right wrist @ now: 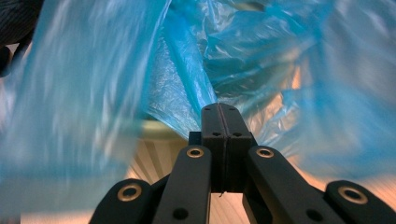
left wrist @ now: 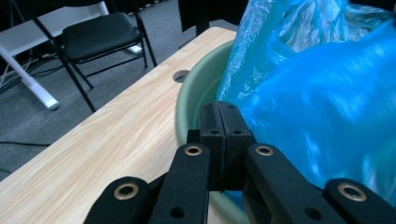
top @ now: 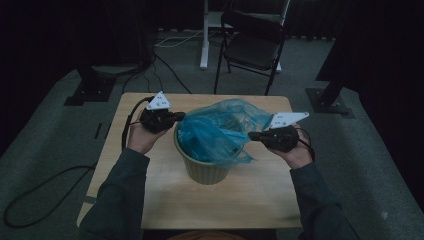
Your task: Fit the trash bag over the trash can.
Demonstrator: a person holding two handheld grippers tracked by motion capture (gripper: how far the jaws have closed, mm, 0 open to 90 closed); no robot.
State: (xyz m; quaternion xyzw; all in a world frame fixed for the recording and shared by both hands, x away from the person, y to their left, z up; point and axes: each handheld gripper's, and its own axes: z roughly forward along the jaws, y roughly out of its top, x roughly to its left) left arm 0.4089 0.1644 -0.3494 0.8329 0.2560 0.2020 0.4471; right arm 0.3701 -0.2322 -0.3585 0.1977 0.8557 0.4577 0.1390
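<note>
A pale green bin [top: 205,172] stands mid-table with a crumpled blue plastic bag [top: 215,132] billowing out of its top. My left gripper [top: 179,116] is at the bin's left rim with its jaws pressed together, and the bag's edge [left wrist: 317,93] meets their tip [left wrist: 225,109] just above the green rim [left wrist: 196,88]. On the bin's right side my right gripper [top: 251,135] is shut on the bag, whose film [right wrist: 93,93] fans up and out from the closed tips [right wrist: 225,112]. The bag hides the inside of the bin.
The light wooden table [top: 165,195] has bare surface all round the bin. A black folding chair [top: 252,45] and a white desk leg [top: 204,50] stand beyond its far edge. Cables trail over the grey floor at left.
</note>
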